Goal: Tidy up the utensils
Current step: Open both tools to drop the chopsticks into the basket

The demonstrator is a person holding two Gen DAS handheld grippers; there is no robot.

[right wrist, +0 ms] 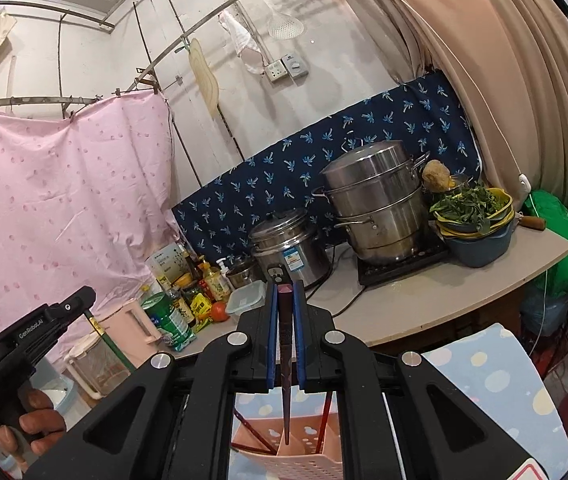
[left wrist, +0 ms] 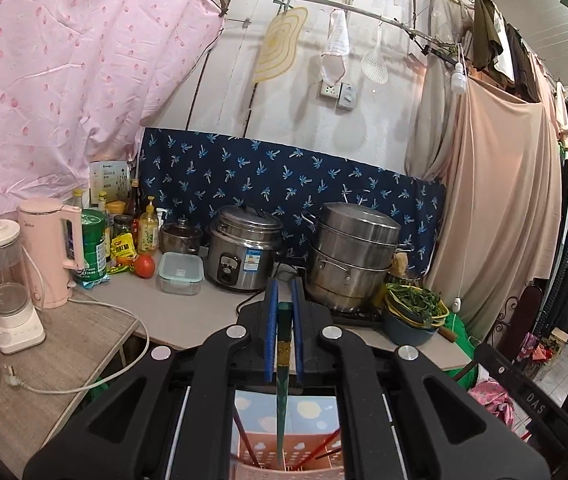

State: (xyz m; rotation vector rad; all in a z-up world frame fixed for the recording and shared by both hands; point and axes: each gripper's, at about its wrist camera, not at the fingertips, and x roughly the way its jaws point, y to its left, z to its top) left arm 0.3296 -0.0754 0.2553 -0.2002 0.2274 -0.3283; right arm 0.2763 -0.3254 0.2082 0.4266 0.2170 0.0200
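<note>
While the left claw (left wrist: 284, 292) clamps a green chopstick (left wrist: 282, 380), its tip hangs over the pink utensil basket (left wrist: 287, 464) below; the right claw (right wrist: 285, 292) grips a dark chopstick (right wrist: 286, 364) above that basket; only the right view shows a hand (right wrist: 30, 428).

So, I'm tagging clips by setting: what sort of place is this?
Most likely a makeshift home kitchen corner: a counter carries a rice cooker, a stacked steel steamer pot and sauce bottles, with sheets and clothes hung around it.
</note>
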